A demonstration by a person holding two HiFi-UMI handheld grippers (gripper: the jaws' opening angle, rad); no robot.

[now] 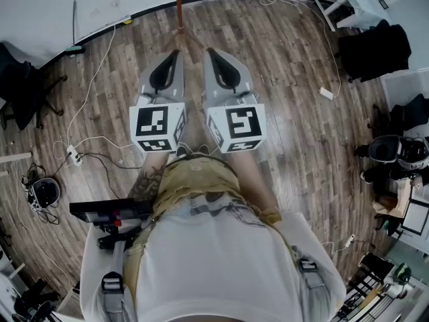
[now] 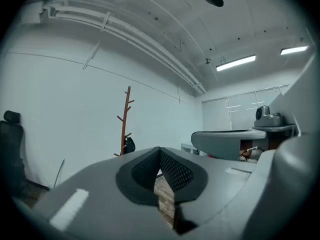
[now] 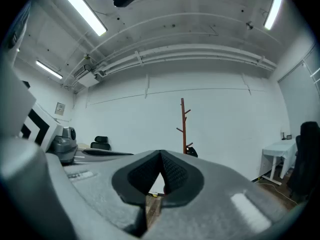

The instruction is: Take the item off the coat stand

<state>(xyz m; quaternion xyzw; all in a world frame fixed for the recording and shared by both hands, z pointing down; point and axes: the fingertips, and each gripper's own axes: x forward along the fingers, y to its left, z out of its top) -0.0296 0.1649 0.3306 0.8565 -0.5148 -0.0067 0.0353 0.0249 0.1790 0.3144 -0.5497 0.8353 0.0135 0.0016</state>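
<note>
- Reddish-brown coat stand [image 3: 183, 126] is standing well off by the wall, with a dark item [image 3: 190, 151] hanging low on it.
- Both the left gripper [image 2: 160, 150] and the right gripper [image 3: 160, 155] are pointing there, fingers closed on nothing, probably awaiting the approach.

Coat stand [image 1: 178, 5] straight ahead, against wall; item [image 2: 129, 145] low on its right side. Left claw [image 1: 175, 55] and right claw [image 1: 210, 52] side by side before stand, well apart from it. Tabletop [image 3: 273, 148] far right. Power strip [image 1: 72, 155] on floor, left.
</note>
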